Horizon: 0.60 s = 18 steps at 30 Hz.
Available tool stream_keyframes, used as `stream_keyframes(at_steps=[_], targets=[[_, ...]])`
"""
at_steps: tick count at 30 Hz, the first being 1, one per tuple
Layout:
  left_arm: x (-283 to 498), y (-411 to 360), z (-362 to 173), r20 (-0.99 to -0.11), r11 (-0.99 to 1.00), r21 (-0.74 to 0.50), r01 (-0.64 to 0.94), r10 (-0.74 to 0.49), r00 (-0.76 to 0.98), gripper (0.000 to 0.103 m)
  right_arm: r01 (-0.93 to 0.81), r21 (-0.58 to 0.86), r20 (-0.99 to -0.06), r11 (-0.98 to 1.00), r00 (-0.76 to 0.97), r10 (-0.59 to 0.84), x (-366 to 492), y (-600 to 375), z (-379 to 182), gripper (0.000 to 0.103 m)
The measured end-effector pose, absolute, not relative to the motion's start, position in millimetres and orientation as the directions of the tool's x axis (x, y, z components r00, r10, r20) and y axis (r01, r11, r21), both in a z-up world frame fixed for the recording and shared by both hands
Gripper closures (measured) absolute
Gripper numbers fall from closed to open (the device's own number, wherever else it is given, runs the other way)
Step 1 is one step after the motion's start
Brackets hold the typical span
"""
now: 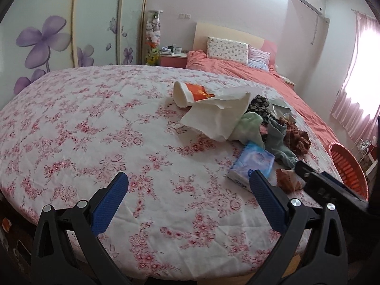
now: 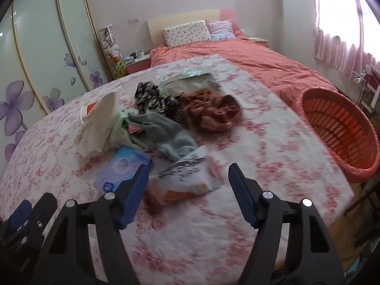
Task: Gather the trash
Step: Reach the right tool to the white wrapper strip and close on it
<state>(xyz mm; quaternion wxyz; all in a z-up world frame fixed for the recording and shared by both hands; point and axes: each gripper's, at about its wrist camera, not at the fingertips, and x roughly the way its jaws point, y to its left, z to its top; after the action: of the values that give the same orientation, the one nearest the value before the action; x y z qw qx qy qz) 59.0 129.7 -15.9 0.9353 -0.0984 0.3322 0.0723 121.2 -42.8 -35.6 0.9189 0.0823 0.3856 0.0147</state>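
Bed [image 2: 71, 152]: my right claw [image 2: 187, 185] stands wide, empty, over a crinkled wrapper [image 2: 187, 178]; light, flimsy, best pinched mid-fold.

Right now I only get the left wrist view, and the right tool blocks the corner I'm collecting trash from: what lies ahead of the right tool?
Observer: A crumpled wrapper, black-and-white print over orange, lies on the floral bedspread just ahead of the right tool.
Operator: Is the tool holding it?
Observer: No. Its jaws stand open, with the pads clear of the wrapper.
Operator: Anything in the orange basket?
Observer: The slatted inside that shows looks empty.
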Motion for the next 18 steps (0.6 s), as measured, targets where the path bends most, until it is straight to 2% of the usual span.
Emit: stream_keyframes(at_steps=[5, 8, 15, 16, 17, 18], targets=[[61.2, 131.5, -18.6, -0.639, 0.971, -0.144, -0.191, 0.056, 0.767, 0.002, 0.046, 0.114, -0.734, 0.992, 0.677, 0.053, 124.6, -44.8, -49.5, 0.041], [64.4, 127.9, -18.9, -0.64, 0.974, -0.146, -0.174, 0.041, 0.767, 0.003, 0.056, 0.079, -0.743, 0.995, 0.669, 0.021, 121.3, -56.0, -52.3, 0.053], [76.2, 112.2, -19.4, -0.646, 0.98, -0.16, -0.118, -0.014, 0.763, 0.004, 0.094, 0.127, -0.755, 0.987, 0.655, 0.035, 121.5, -81.8, -57.1, 0.053], [77.2, 110.2, -19.4, -0.646, 0.981, -0.159, -0.112, -0.018, 0.763, 0.005, 0.086, 0.12, -0.757, 0.989, 0.652, 0.035, 122.8, -80.7, -57.8, 0.055], [78.3, 108.3, -19.6, -0.646, 0.982, -0.157, -0.104, -0.022, 0.763, 0.007, 0.069, 0.117, -0.767, 0.991, 0.64, 0.046, 125.4, -79.2, -60.4, 0.073], [80.3, 105.5, -20.0, -0.65, 0.984, -0.151, -0.095, -0.026, 0.759, 0.011, 0.066, 0.116, -0.763, 0.991, 0.645, 0.047, 124.7, -79.0, -60.8, 0.079]])
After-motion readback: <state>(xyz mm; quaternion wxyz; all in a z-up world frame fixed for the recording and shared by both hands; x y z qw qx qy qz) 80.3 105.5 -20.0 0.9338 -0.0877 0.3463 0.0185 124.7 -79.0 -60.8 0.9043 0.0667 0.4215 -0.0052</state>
